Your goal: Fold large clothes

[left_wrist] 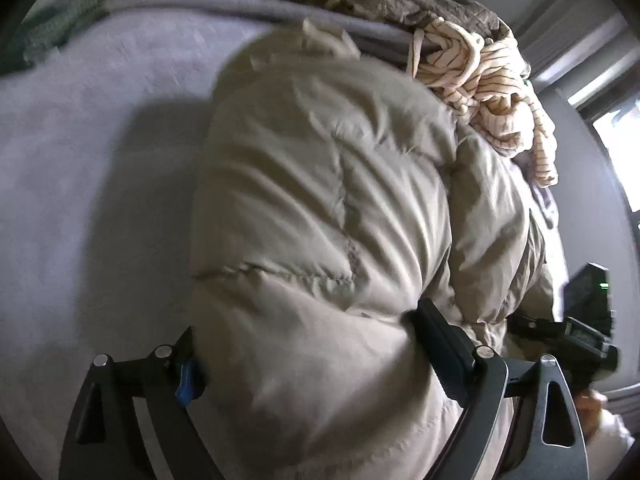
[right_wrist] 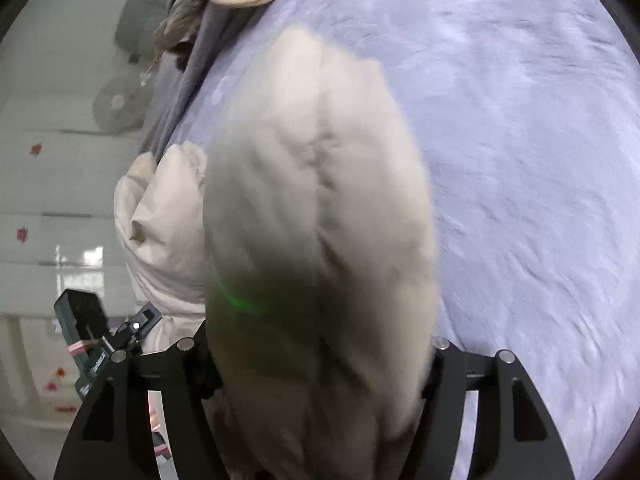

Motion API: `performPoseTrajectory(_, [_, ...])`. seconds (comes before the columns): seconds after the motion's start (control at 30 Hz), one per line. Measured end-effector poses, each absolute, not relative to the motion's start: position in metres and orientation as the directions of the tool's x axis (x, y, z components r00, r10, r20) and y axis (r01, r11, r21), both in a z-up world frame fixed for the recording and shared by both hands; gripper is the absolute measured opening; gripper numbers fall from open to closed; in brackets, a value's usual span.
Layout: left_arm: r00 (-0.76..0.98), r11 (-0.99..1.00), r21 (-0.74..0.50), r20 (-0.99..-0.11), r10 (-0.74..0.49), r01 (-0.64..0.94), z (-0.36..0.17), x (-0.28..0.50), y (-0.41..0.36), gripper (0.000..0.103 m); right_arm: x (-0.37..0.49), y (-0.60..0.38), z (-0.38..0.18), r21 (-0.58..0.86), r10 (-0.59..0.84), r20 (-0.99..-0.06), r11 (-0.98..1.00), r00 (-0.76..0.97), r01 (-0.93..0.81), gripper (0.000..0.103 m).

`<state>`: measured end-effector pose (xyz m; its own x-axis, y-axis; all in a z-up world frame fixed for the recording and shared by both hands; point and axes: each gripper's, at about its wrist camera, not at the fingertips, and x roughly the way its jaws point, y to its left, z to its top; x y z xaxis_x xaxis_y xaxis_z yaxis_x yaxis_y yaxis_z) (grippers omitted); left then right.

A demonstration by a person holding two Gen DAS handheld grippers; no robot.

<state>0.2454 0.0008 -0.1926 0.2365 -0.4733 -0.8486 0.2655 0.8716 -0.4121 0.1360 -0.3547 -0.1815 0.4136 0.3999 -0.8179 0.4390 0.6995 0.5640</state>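
Observation:
A bulky beige puffer jacket (left_wrist: 320,184) lies on a lavender bed cover (left_wrist: 80,168) and fills most of both views. My left gripper (left_wrist: 306,322) has a thick fold of it wedged between its fingers, fabric bulging against both pads. In the right wrist view the same jacket (right_wrist: 312,184) rises blurred between the fingers of my right gripper (right_wrist: 320,338), pressing on both sides; another part of it bunches at the left. The bed cover (right_wrist: 520,160) spreads out to the right. Each view shows the other gripper at the jacket's edge: the right one (left_wrist: 584,320), the left one (right_wrist: 92,336).
A pile of other clothes sits at the far side of the bed: a cream striped garment (left_wrist: 492,80) and a brown quilted one (left_wrist: 432,8). A bright window (left_wrist: 616,140) is at the right. A fan (right_wrist: 118,106) stands on the floor beyond the bed's edge.

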Motion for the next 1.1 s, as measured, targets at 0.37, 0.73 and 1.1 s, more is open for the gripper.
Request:
performPoseTrajectory(0.37, [0.445, 0.906, -0.287, -0.798, -0.405, 0.31, -0.144, 0.303, -0.015, 0.09, 0.092, -0.313, -0.059, 0.397, 0.171, -0.8, 0.869, 0.575, 0.294, 0.027])
performPoseTrajectory(0.73, [0.463, 0.919, -0.092, -0.841, -0.279, 0.384, -0.183, 0.296, -0.139, 0.091, 0.074, -0.266, -0.163, 0.222, 0.083, -0.91, 0.925, 0.406, 0.308, 0.023])
performPoseTrajectory(1.1, [0.472, 0.914, -0.079, -0.837, -0.277, 0.398, -0.14, 0.263, -0.097, 0.091, 0.087, -0.267, -0.169, 0.215, 0.068, -0.914, 0.917, 0.4, 0.337, 0.027])
